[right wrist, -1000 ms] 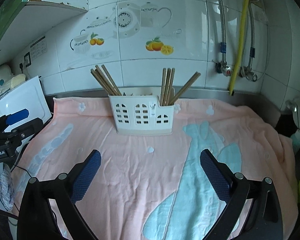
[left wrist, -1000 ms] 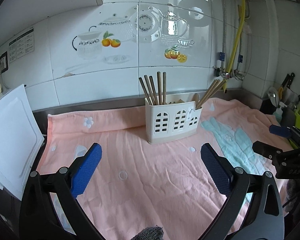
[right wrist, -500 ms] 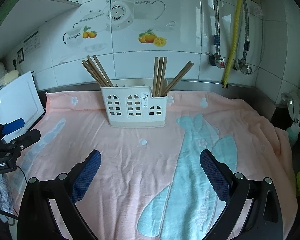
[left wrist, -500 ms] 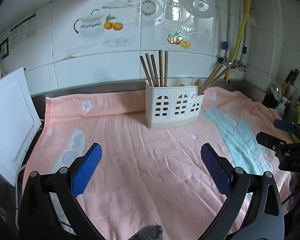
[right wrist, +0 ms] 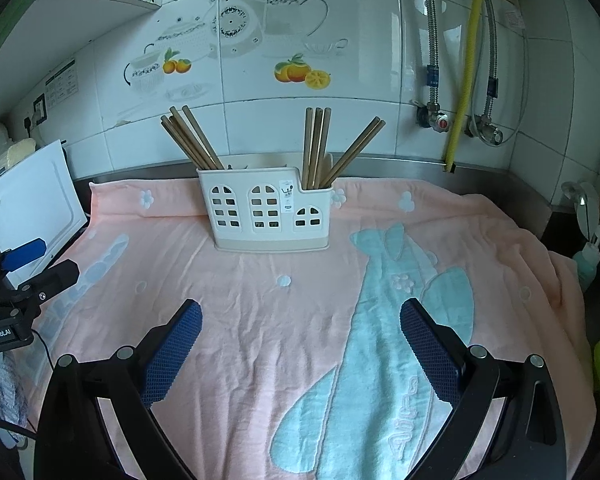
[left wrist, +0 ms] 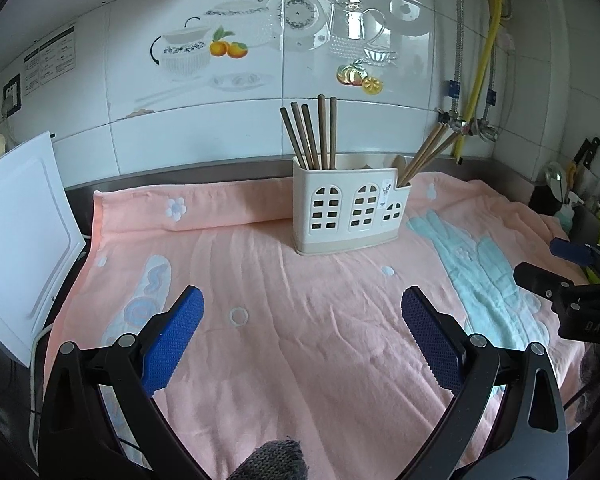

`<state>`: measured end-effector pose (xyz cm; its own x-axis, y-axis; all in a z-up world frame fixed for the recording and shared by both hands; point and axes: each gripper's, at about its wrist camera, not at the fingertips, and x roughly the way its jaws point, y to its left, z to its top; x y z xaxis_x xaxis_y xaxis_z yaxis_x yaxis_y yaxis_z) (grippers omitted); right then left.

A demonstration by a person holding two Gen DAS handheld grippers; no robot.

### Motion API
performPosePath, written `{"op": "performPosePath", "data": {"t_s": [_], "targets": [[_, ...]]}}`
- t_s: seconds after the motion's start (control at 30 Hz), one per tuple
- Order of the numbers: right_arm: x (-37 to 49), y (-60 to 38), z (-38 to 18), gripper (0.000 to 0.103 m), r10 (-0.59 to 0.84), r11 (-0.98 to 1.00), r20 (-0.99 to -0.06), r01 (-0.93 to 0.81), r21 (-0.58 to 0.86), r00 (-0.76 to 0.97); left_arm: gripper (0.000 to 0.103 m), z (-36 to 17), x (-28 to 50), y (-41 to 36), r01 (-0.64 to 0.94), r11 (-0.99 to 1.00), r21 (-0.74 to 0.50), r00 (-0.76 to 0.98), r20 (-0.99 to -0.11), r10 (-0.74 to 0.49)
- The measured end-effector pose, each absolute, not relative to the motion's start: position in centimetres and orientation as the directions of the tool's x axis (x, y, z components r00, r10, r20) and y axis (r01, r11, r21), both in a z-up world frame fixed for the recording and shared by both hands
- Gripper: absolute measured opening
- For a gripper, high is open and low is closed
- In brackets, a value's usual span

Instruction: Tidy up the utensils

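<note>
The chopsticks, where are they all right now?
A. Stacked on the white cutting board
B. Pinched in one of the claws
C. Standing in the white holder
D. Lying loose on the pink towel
C. The chopsticks stand in the white holder on the pink towel, in bunches at its two ends, while the left claw and right claw are both open and hold nothing.

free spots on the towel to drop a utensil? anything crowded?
Widest bare patch: the pink towel between the white holder and both open grippers, left and right. Also free: towel left of the holder toward the white board, and the blue patch to its right. Crowded: the holder itself, with chopsticks fanning out overhead.
</note>
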<state>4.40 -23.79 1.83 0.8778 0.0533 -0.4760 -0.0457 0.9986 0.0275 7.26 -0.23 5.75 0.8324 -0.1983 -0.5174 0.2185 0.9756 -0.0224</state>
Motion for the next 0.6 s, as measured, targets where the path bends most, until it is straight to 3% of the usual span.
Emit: {"op": "performPosePath", "data": {"t_s": [0.6], "targets": [[4.4,-23.67,1.71,0.096,0.063,0.998,-0.476,-0.057,0.027,0.877,0.098,5.37,7.45,-0.48,0.221,0.975,-0.02,0.827,-0.526,-0.199]]}}
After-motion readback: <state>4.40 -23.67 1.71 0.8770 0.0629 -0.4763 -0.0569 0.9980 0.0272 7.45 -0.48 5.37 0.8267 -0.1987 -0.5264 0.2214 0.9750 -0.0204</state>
